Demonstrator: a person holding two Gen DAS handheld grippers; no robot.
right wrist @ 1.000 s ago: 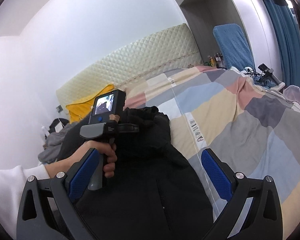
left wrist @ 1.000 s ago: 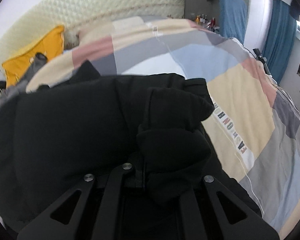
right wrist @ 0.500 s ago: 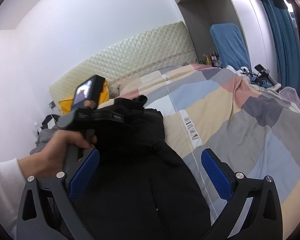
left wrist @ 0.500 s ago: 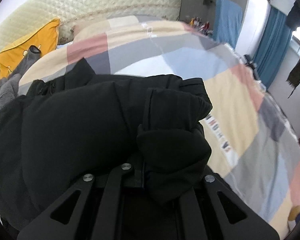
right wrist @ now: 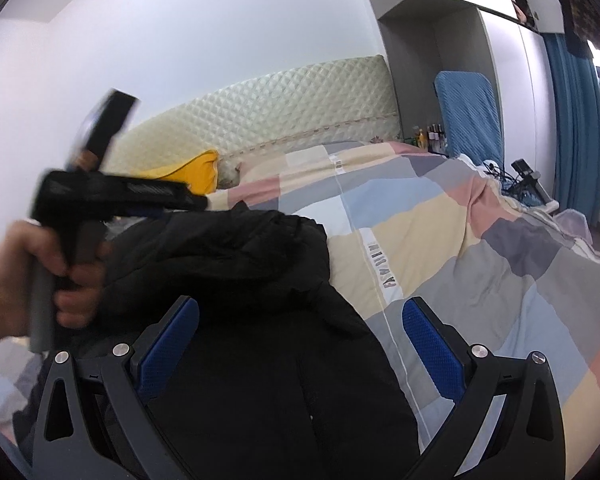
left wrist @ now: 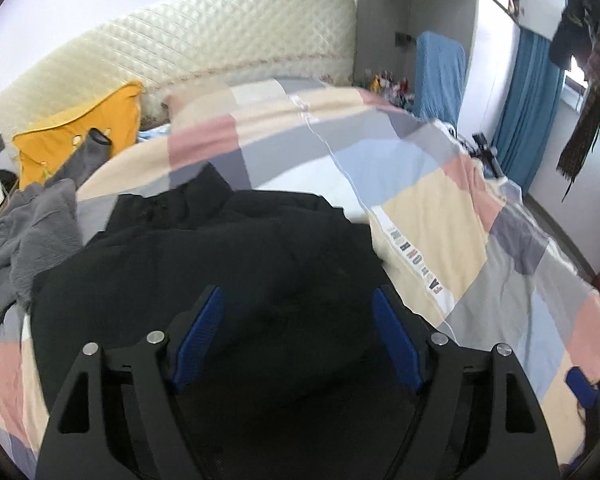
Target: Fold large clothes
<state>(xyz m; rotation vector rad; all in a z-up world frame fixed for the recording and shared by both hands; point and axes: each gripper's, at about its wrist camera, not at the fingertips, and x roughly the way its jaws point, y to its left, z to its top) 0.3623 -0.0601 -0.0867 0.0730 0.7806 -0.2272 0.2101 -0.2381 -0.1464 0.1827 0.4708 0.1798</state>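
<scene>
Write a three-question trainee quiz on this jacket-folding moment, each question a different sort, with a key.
1. True or false: the left gripper is clamped on the black jacket.
2. Multiple choice: the yellow pillow lies against A) the blue curtain, B) the quilted headboard, C) the grey fleece.
3. Fill in: the jacket lies on a ____ duvet.

Key
1. False: its jaws stand apart, nothing between the pads.
2. B
3. patchwork
</scene>
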